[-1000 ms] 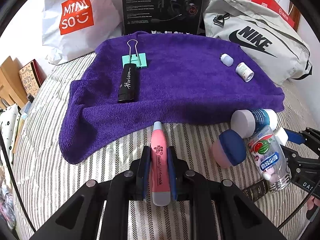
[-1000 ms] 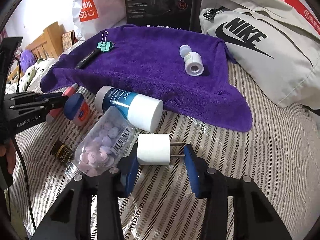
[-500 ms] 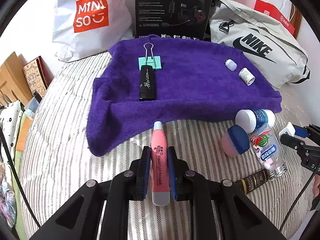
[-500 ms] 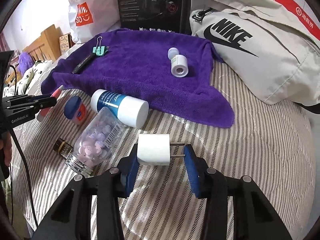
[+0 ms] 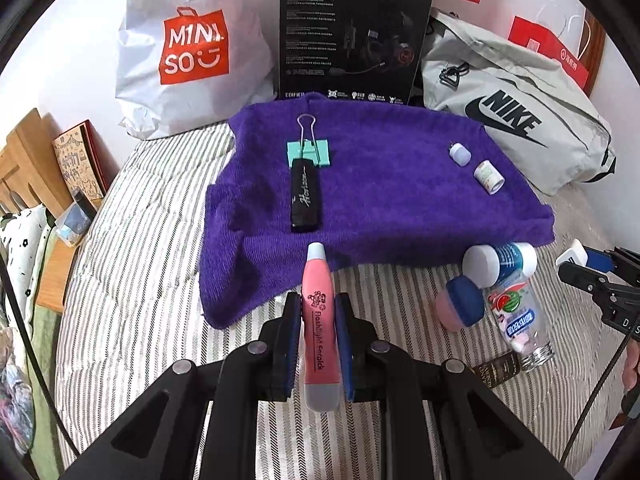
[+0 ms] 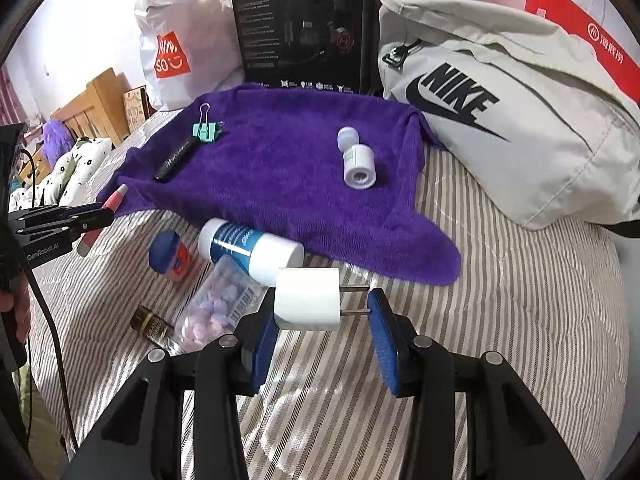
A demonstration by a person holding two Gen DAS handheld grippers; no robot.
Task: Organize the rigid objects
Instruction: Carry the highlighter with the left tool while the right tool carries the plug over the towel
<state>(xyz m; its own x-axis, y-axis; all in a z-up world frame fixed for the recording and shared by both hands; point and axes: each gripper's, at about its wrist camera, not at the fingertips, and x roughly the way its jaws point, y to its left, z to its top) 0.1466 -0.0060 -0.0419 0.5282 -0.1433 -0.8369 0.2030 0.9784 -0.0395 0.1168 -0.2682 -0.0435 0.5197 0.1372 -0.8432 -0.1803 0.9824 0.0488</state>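
My left gripper (image 5: 317,312) is shut on a pink flashlight pen (image 5: 319,320), held above the striped bed in front of the purple towel (image 5: 380,200). My right gripper (image 6: 320,312) is shut on a white plug adapter (image 6: 307,299), prongs against the right pad, held above the bed. On the towel lie a black case (image 5: 305,196), a teal binder clip (image 5: 309,152) and two small white bottles (image 5: 489,177). On the bed lie a blue-and-white bottle (image 6: 248,248), a candy bottle (image 6: 212,312), a pink jar with a blue lid (image 6: 170,256) and a small dark bottle (image 6: 150,324).
A Miniso bag (image 5: 188,48), a black headset box (image 5: 352,32) and a grey Nike bag (image 5: 516,120) stand behind the towel. A wooden headboard (image 5: 24,156) is at the left. Red bags (image 6: 592,36) are at the far right.
Both grippers have lifted and drawn back from the bed with their objects still held, so the towel and the loose items look farther away.
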